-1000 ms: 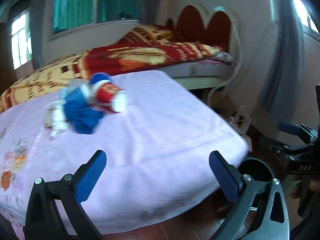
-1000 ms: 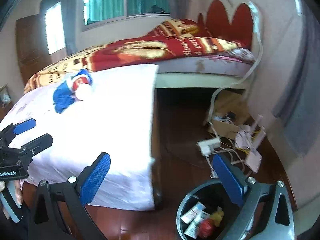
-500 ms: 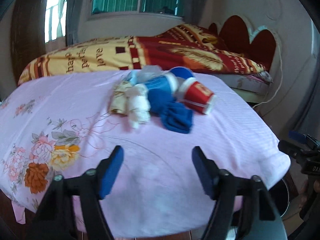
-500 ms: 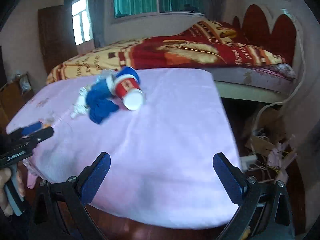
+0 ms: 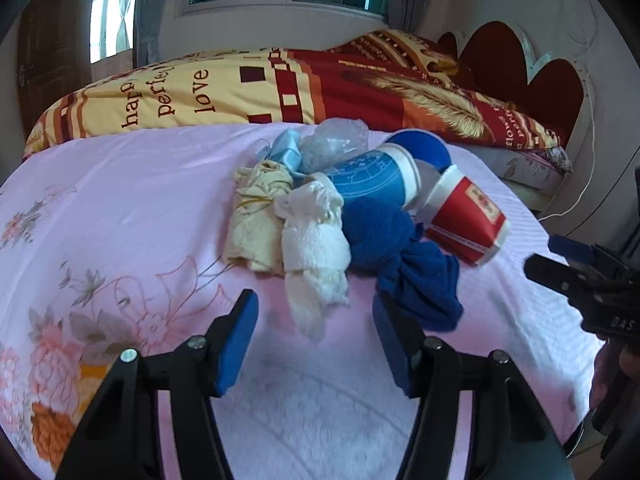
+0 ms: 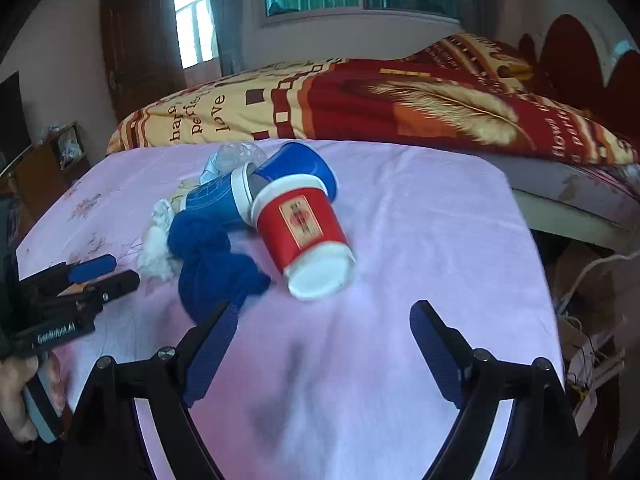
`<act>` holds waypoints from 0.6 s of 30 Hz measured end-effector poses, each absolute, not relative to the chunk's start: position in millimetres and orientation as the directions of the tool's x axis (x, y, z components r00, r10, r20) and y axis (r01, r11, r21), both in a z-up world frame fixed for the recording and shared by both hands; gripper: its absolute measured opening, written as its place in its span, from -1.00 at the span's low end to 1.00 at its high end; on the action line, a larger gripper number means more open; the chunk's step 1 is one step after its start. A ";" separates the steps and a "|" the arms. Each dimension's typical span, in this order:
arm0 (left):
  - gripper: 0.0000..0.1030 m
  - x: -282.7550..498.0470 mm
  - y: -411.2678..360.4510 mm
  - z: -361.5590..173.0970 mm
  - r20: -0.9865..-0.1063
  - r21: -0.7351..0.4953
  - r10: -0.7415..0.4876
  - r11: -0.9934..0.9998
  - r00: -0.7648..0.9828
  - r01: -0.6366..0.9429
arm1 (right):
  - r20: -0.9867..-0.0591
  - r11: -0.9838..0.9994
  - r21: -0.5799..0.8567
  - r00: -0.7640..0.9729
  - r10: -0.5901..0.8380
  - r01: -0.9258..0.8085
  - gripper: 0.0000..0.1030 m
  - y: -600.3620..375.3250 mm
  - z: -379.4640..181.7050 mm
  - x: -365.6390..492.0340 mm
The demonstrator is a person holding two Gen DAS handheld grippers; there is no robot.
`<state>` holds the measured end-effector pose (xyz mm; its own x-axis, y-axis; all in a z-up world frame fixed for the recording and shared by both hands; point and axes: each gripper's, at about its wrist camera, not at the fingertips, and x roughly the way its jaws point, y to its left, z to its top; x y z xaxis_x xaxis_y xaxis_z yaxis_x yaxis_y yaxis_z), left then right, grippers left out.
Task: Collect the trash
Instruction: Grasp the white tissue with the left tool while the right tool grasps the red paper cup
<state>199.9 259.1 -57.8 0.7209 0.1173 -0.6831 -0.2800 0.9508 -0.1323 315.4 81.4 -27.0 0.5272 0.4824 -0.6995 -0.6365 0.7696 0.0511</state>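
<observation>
A heap of trash lies on the pink sheet (image 5: 120,208): a red paper cup (image 5: 466,220) (image 6: 304,236) on its side, a blue paper cup (image 5: 372,178) (image 6: 216,198), a blue cloth (image 5: 404,256) (image 6: 216,264), a white crumpled tissue (image 5: 316,252), a yellowish rag (image 5: 258,216) and clear plastic (image 5: 336,140). My left gripper (image 5: 316,336) is open and empty, just short of the white tissue. My right gripper (image 6: 320,340) is open and empty, just short of the red cup.
A bed with a red and yellow blanket (image 5: 320,84) lies behind the pink surface. Its red headboard (image 5: 520,60) is at the right. Cables and boxes (image 6: 584,320) lie on the floor at the right. A dark cabinet (image 6: 48,168) stands at the left.
Both grippers have swung from the floor bin and bed edge toward the trash heap and come close. The left jaws have narrowed somewhat. Nothing was taken hold of.
</observation>
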 end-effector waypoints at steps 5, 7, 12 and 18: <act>0.08 213.8 264.3 -63.8 -0.710 -0.126 0.116 0.950 0.695 -0.287 | -0.726 0.759 0.045 0.501 0.471 -0.649 0.63 109.7 -36.9 342.9; 0.05 218.5 264.3 -65.4 -0.717 -0.124 0.114 0.950 0.687 -0.286 | -0.741 0.751 0.046 0.482 0.468 -0.659 0.49 119.6 -42.5 351.3; -0.27 227.1 265.1 -67.5 -0.733 -0.121 0.100 0.954 0.672 -0.275 | -0.748 0.742 0.063 0.460 0.478 -0.668 0.28 126.0 -47.4 357.1; -0.35 207.9 262.2 -59.1 -0.706 -0.131 0.087 0.959 0.703 -0.250 | -0.729 0.735 0.052 0.477 0.491 -0.676 0.22 112.4 -37.1 335.6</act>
<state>207.9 262.2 -59.1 0.7030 0.0874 -0.7058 -0.2503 0.9593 -0.1305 335.6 112.4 -37.1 0.4772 0.4909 -0.7289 -0.6763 0.7348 0.0521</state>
